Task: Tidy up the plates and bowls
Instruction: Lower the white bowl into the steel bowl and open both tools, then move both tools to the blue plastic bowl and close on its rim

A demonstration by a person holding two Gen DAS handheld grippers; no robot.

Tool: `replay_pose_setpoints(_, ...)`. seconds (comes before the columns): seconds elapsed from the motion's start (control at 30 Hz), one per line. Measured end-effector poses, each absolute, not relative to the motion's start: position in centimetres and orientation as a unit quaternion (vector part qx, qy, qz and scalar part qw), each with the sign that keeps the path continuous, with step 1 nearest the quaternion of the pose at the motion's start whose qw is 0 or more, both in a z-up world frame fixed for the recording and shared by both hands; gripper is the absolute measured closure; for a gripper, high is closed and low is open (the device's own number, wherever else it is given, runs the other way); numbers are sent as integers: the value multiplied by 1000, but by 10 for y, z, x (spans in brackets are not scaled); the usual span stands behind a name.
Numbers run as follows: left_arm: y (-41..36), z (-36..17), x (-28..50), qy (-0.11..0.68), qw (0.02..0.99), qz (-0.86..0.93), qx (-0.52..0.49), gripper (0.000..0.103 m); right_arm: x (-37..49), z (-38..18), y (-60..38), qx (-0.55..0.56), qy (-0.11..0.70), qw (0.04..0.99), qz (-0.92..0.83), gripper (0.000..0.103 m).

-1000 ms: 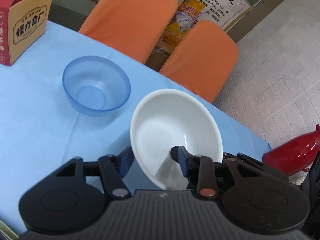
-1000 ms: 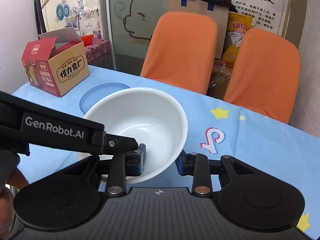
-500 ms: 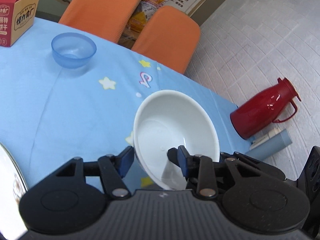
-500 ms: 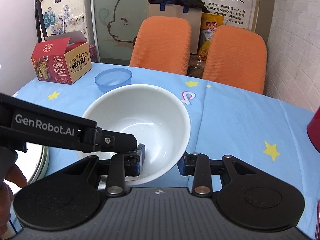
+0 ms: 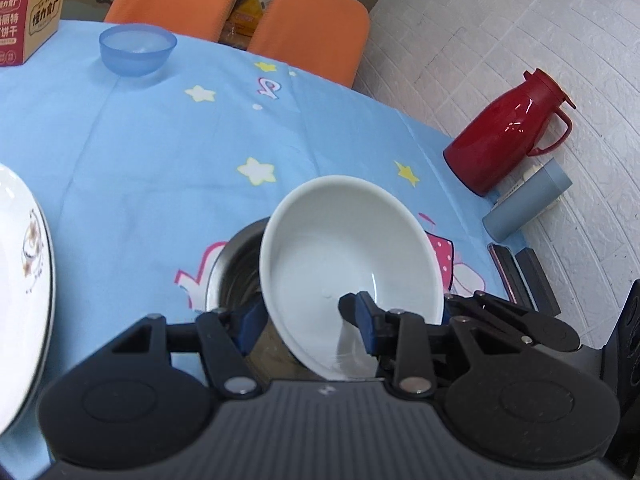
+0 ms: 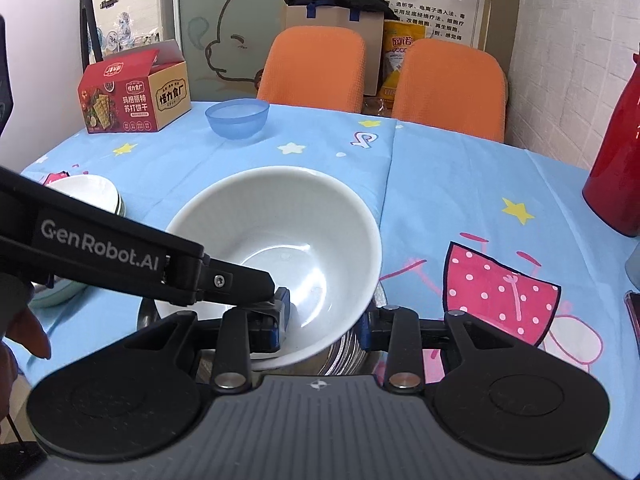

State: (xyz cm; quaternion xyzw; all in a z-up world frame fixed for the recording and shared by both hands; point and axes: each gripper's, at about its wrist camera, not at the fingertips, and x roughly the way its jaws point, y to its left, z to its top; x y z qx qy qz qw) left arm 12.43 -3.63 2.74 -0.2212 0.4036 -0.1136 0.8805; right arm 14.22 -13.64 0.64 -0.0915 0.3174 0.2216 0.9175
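Holding the white bowl [image 6: 276, 248] between both tongs, directly above the steel bowl [image 5: 234, 268] near the bench's [image 5: 160, 152] front edge.

Left tongs [image 5: 304, 316] and right tongs [image 6: 324, 316] are each clenched on the white bowl's rim, one finger inside, one outside; it tilts, and the steel bowl lies straight below, so I judge the coming move a short lowering. The left tongs' arm reads "GenRobot.AI"; the red carton [image 6: 134, 94] at the far left corner carries Chinese print.
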Motion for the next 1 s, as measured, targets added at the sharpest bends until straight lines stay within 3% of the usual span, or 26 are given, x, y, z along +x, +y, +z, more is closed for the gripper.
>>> replay_pose_setpoints(0.23, -34, 23, 124, 403, 884, -110, -210, 66, 137, 0, -139, -92, 311, 919, 224, 38)
replay_pose_setpoints(0.5, -31, 32, 120, 384, 892, -123, -205, 35, 131, 0, -147, -49, 301, 924, 230, 23)
replay_pose_setpoints(0.6, -27, 40, 119, 376, 894, -131, -205, 32, 128, 6, -152, -36, 283, 933, 219, 10)
replay_pose_setpoints(0.63, -26, 43, 117, 372, 895, -133, -207, 32, 126, 8, -153, -37, 276, 937, 213, 1)
replay_pose_setpoints(1.0, -12, 63, 120, 341, 912, -123, -193, 30, 129, 19, -162, -35, 258, 945, 200, 0)
